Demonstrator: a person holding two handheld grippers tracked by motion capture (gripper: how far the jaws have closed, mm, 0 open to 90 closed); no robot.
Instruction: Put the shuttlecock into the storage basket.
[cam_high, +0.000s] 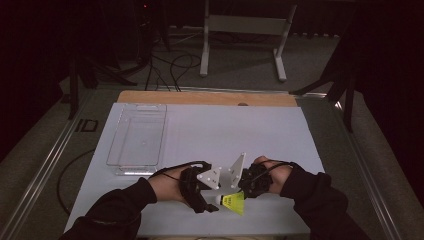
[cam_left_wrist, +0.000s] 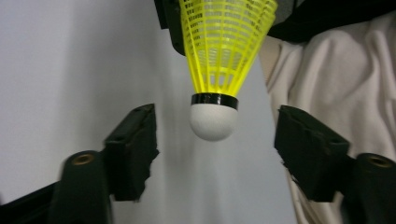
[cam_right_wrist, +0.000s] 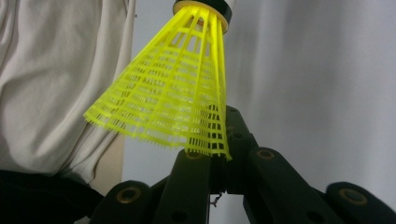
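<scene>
A yellow plastic shuttlecock (cam_high: 234, 201) with a white cork tip is held just above the white mat, near the table's front edge. My right gripper (cam_high: 243, 192) is shut on the rim of its mesh skirt (cam_right_wrist: 173, 98), the jaws pinching the lower edge in the right gripper view (cam_right_wrist: 212, 158). My left gripper (cam_high: 212, 202) faces it from the left and stands open. In the left gripper view the cork (cam_left_wrist: 213, 121) hangs between the two black pads (cam_left_wrist: 133, 149), touching neither, and the gripper's mid-gap (cam_left_wrist: 215, 140) lies just under the cork.
A clear plastic tray (cam_high: 136, 140) lies on the left part of the white mat (cam_high: 225, 125). A wooden strip (cam_high: 207, 98) runs along the far table edge. A person's cream garment (cam_left_wrist: 336, 79) is close behind the grippers. Cables and a white stand (cam_high: 245, 30) are on the floor beyond.
</scene>
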